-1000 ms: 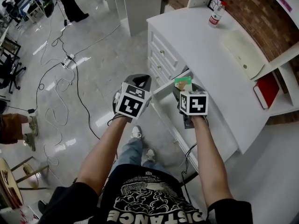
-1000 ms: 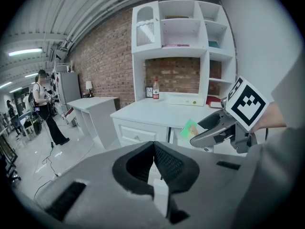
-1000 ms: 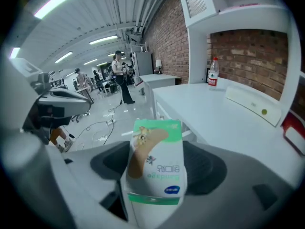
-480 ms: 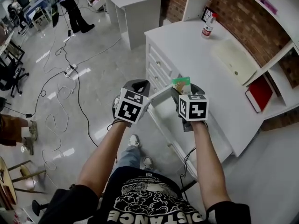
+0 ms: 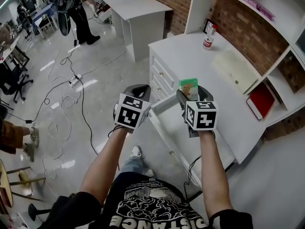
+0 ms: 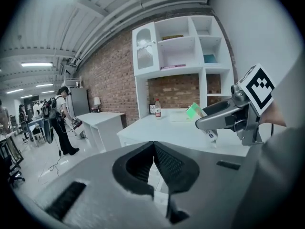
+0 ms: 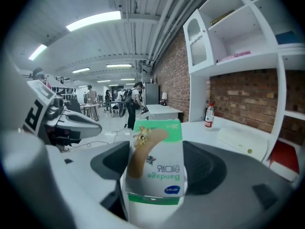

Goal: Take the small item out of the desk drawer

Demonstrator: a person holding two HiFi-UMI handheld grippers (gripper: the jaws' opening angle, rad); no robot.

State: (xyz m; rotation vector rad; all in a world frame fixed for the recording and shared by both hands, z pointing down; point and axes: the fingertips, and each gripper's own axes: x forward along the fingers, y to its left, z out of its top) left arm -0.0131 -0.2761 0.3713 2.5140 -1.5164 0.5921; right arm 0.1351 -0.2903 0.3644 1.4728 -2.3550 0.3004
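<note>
**Bandage box held up over the open drawer**

The right gripper [image 7: 157,162] has its jaws closed on a small green-and-white cardboard bandage box [image 7: 156,168], with the pads pressing on its two sides. The box stands up out of the jaws. In the right gripper view its print and its picture of a plaster read upside down. In the head view the right gripper [image 5: 189,93] holds the bandage box [image 5: 188,86] in the air. The box is above the open white drawer [image 5: 164,104] at the front edge of the white desk surface [image 5: 200,56], and it touches neither.

The left gripper [image 5: 137,90] hangs just beside the right one, off the front of the surface and over the glossy grey floor [image 5: 100,94]. The left gripper view shows this gripper's jaws together at the tips with nothing between them.

At the back of the surface a clear plastic bottle with a red label [image 5: 208,36] stands upright near the brick wall. A small framed picture [image 5: 208,26] is just behind it. A flat cream-coloured case [image 5: 233,69] lies further along the surface, well apart from both grippers. A red book [image 5: 259,100] leans on a low shelf of the white shelving unit. Black cables [image 5: 71,80] trail over the floor. Beyond them stand a second white table [image 5: 138,6] and a person in dark clothes [image 5: 78,11]
</note>
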